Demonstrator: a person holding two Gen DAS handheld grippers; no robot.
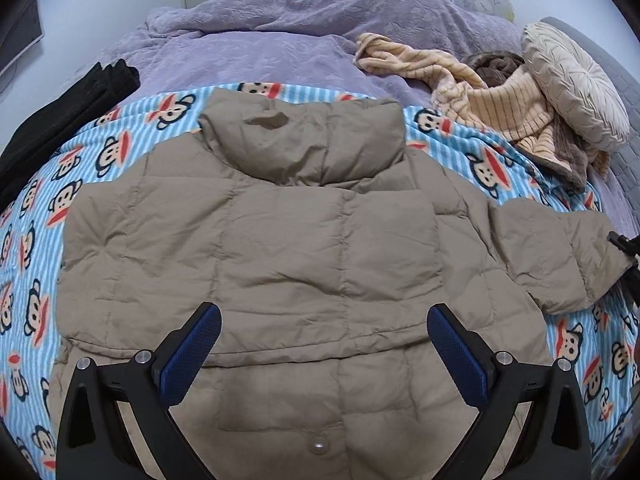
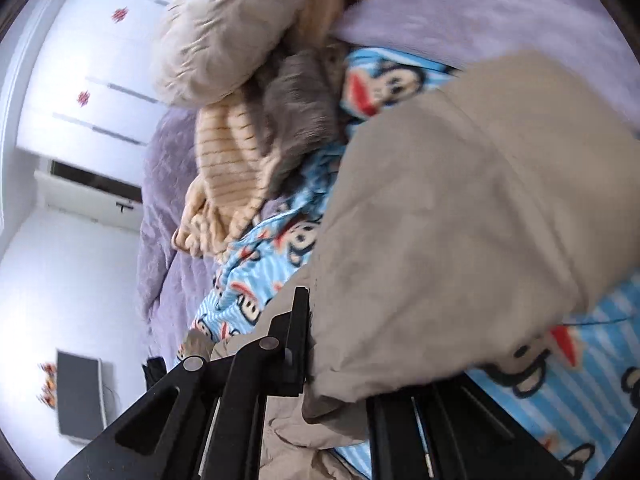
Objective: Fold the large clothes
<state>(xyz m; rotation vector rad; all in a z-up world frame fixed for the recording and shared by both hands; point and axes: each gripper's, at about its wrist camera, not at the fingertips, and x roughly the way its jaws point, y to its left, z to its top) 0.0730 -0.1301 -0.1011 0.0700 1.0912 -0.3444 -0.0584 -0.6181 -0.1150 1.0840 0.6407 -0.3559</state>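
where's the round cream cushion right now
In the left wrist view the round cream cushion sits at the upper right, at the far side of the bed, resting on the heap of striped beige clothes beyond the tan puffer jacket.

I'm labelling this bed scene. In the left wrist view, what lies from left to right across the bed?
black garment → tan puffer jacket → striped cream blanket → round pleated cushion.

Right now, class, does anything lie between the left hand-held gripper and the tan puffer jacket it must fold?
Nothing visible does. The left hand-held gripper hangs open directly over the tan puffer jacket, with only bare jacket fabric between its fingers. The black garment and striped blanket lie off to the sides.
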